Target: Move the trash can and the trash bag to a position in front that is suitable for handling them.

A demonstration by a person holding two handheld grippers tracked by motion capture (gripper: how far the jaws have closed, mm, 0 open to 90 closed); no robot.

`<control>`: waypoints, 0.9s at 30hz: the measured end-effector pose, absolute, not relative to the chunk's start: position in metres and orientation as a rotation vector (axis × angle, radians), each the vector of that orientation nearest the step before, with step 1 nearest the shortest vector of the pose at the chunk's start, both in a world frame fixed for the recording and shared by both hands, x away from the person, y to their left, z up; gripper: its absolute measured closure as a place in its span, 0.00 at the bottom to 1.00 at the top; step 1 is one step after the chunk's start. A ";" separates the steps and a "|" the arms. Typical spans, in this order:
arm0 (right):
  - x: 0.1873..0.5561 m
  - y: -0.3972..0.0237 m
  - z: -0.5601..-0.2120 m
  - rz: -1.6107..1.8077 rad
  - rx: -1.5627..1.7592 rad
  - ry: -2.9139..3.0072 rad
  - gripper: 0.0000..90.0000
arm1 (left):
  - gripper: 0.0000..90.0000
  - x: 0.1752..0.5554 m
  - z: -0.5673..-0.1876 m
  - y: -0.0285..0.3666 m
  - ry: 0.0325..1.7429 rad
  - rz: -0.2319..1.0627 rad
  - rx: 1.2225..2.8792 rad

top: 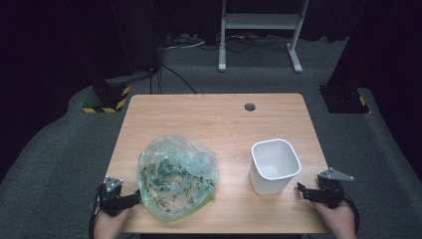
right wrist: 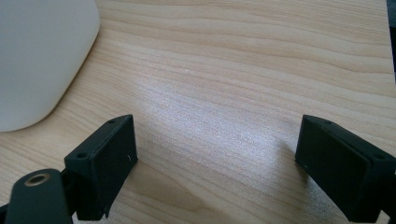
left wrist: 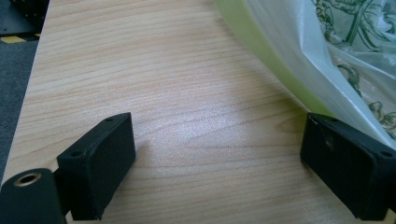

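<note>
The plastic bag (left wrist: 327, 56) is getting cropped by the top and right edges in the left claw view. The white bin (right wrist: 37, 56) is running off the right claw view's left edge, and the bag's contents (top: 174, 181) are looking too small to identify.

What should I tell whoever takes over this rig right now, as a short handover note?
Left gripper: open, holding nothing, at the near left edge of the table, right beside the plastic bag.
Right gripper: open, holding nothing, near the right edge, beside the white bin.
Things: bag lies crumpled at left centre; bin stands upright at right, apparently empty.
Done: nothing visible yet.
Left: probably grasp the bag and bring it to the bin.
</note>
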State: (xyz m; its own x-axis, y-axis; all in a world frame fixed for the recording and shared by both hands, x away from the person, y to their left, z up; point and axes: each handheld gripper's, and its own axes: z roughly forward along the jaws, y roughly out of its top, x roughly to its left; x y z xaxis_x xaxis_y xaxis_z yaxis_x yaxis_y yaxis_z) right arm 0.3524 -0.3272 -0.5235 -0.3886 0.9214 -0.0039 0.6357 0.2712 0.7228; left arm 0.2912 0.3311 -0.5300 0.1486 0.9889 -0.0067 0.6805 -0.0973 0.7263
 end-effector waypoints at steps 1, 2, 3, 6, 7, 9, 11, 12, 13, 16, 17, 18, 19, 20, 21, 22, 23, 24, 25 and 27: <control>0.353 -0.327 -0.524 0.903 1.405 2.121 0.14 | 0.11 0.291 -0.530 0.331 1.592 0.678 1.844; 0.354 -0.327 -0.523 0.902 1.411 2.118 0.14 | 0.11 0.291 -0.530 0.331 1.593 0.677 1.843; 0.354 -0.327 -0.523 0.902 1.411 2.118 0.14 | 0.11 0.291 -0.530 0.331 1.593 0.677 1.843; 0.356 -0.324 -0.523 0.893 1.424 2.104 0.14 | 0.10 0.292 -0.530 0.330 1.595 0.674 1.842; 0.357 -0.324 -0.523 0.891 1.429 2.099 0.14 | 0.10 0.292 -0.530 0.330 1.595 0.675 1.844; 0.358 -0.323 -0.523 0.883 1.433 2.105 0.14 | 0.10 0.292 -0.530 0.330 1.594 0.674 1.845; 0.358 -0.323 -0.520 0.864 1.443 2.130 0.15 | 0.09 0.292 -0.530 0.330 1.594 0.674 1.846; 0.359 -0.323 -0.519 0.857 1.457 2.136 0.15 | 0.09 0.292 -0.530 0.330 1.593 0.674 1.846; 0.359 -0.324 -0.518 0.859 1.470 2.138 0.16 | 0.09 0.292 -0.530 0.330 1.592 0.674 1.848; 0.358 -0.326 -0.516 0.878 1.486 2.135 0.16 | 0.09 0.292 -0.530 0.330 1.592 0.673 1.848; 0.358 -0.326 -0.515 0.881 1.481 2.137 0.16 | 0.09 0.292 -0.530 0.330 1.592 0.673 1.849; 0.358 -0.326 -0.514 0.884 1.477 2.141 0.16 | 0.09 0.292 -0.530 0.330 1.591 0.673 1.849; 0.358 -0.326 -0.513 0.881 1.474 2.140 0.16 | 0.09 0.292 -0.530 0.330 1.591 0.673 1.850; 0.357 -0.327 -0.512 0.884 1.468 2.141 0.16 | 0.09 0.292 -0.530 0.330 1.589 0.672 1.851; 0.357 -0.327 -0.510 0.890 1.466 2.137 0.16 | 0.09 0.292 -0.530 0.330 1.587 0.670 1.853; 0.357 -0.327 -0.509 0.897 1.463 2.133 0.16 | 0.09 0.292 -0.530 0.330 1.587 0.670 1.853; 0.356 -0.326 -0.507 0.900 1.458 2.128 0.16 | 0.09 0.292 -0.530 0.330 1.587 0.670 1.853; 0.357 -0.326 -0.506 0.906 1.447 2.127 0.16 | 0.09 0.292 -0.530 0.330 1.588 0.669 1.852; 0.356 -0.325 -0.504 0.914 1.448 2.122 0.16 | 0.09 0.292 -0.530 0.330 1.589 0.669 1.851; 0.356 -0.324 -0.500 0.922 1.440 2.120 0.16 | 0.08 0.292 -0.530 0.330 1.589 0.669 1.852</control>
